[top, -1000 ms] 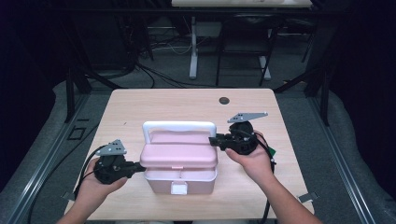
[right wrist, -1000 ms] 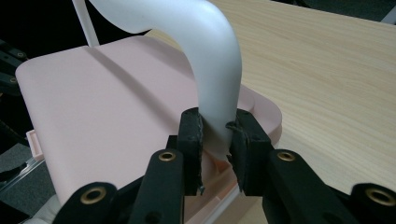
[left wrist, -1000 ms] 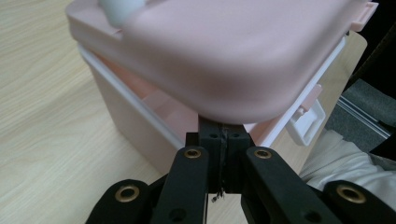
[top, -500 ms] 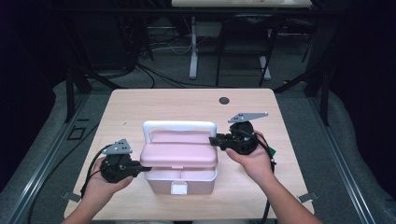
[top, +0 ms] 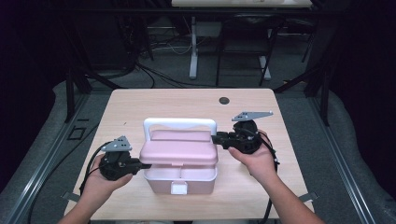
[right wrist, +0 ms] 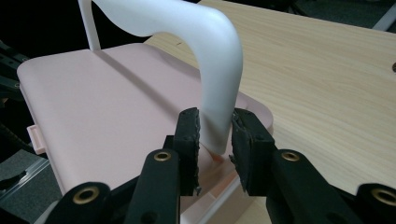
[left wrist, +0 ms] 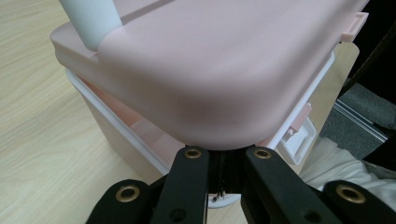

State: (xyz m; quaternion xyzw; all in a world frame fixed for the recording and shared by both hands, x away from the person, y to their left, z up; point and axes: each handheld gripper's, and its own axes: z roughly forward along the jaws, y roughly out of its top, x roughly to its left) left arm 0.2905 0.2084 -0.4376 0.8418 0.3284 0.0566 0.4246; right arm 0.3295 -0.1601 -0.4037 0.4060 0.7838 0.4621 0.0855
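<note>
pink box (top: 179, 161) with white handle (top: 180, 124) sits on the table (top: 280, 121), left gripper (top: 140, 163) and right gripper (top: 215, 138) touching its sides.

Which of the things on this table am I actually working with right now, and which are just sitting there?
In play:
pink box
pink lid, slightly lifted
white handle
left gripper, under the lid's corner
right gripper, closed on the handle's base

Just lying about:
small dark round thing near the table's far edge

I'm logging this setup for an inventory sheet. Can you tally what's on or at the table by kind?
Pink storage box with white handle: 1
Handheld grippers: 2, the left gripper and the right gripper
Small dark round spot on the table, possibly a hole or cap: 1
Wooden table: 1
Total: 5
</note>
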